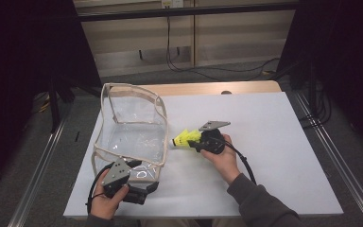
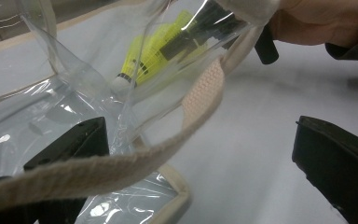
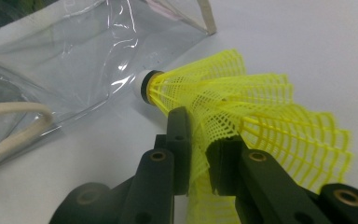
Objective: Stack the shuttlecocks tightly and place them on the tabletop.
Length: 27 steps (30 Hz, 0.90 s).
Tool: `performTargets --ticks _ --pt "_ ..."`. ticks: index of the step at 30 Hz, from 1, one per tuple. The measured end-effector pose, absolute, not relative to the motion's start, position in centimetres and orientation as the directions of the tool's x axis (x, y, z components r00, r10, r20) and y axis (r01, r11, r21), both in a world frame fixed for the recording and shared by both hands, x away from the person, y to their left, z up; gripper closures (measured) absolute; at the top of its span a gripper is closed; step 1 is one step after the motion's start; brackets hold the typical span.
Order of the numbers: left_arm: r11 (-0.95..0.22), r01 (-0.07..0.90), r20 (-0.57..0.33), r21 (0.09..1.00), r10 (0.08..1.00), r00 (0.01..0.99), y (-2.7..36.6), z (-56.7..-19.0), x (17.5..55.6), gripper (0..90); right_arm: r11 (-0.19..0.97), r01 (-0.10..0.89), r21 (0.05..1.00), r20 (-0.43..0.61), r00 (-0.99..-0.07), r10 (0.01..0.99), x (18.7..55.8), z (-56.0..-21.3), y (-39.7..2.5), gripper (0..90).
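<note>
- The high view is dim at its left and right edges, nearly black, while the flat white table sheet (image 1: 264, 142) sits evenly lit at centre.
- Soft, faint shadows lie under the person's hands near the bottom.
- The clear plastic bag with beige fabric trim (image 1: 130, 127) carries small white glints.
- In the left gripper view, the near beige strap (image 2: 121, 163) is blurred, and glare streaks the plastic.
- In the right gripper view, the yellow mesh shuttlecock (image 3: 242, 107) is sharp; the frame's corners soften.
</note>
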<state>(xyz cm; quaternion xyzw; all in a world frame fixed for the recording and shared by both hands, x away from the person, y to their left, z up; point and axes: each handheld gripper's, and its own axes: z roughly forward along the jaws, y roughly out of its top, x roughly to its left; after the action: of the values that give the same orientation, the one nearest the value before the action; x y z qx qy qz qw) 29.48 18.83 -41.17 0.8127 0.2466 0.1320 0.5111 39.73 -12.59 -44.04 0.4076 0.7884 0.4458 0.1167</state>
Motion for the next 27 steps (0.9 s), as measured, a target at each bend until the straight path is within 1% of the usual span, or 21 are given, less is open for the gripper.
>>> performTargets --ticks 6,12,23,27 --pt "-0.354 0.255 -0.029 0.9 0.536 0.844 18.9 -41.2 29.5 3.6 0.265 0.546 0.795 0.199 -0.648 0.735 39.2 -43.6 -13.3 80.3" --pt "-0.353 0.266 -0.038 0.897 0.539 0.842 19.0 -41.2 29.4 3.8 0.253 0.547 0.798 0.219 -0.655 0.723 39.2 -42.9 -14.1 80.3" --pt "-0.343 0.269 -0.047 0.9 0.537 0.842 19.0 -41.1 29.5 3.5 0.24 0.526 0.816 0.209 -0.655 0.726 38.8 -41.0 -15.9 80.2" --pt "-0.341 0.266 -0.046 0.902 0.536 0.843 19.1 -41.0 29.5 3.8 0.226 0.528 0.818 0.225 -0.657 0.72 38.6 -40.4 -16.4 80.2"
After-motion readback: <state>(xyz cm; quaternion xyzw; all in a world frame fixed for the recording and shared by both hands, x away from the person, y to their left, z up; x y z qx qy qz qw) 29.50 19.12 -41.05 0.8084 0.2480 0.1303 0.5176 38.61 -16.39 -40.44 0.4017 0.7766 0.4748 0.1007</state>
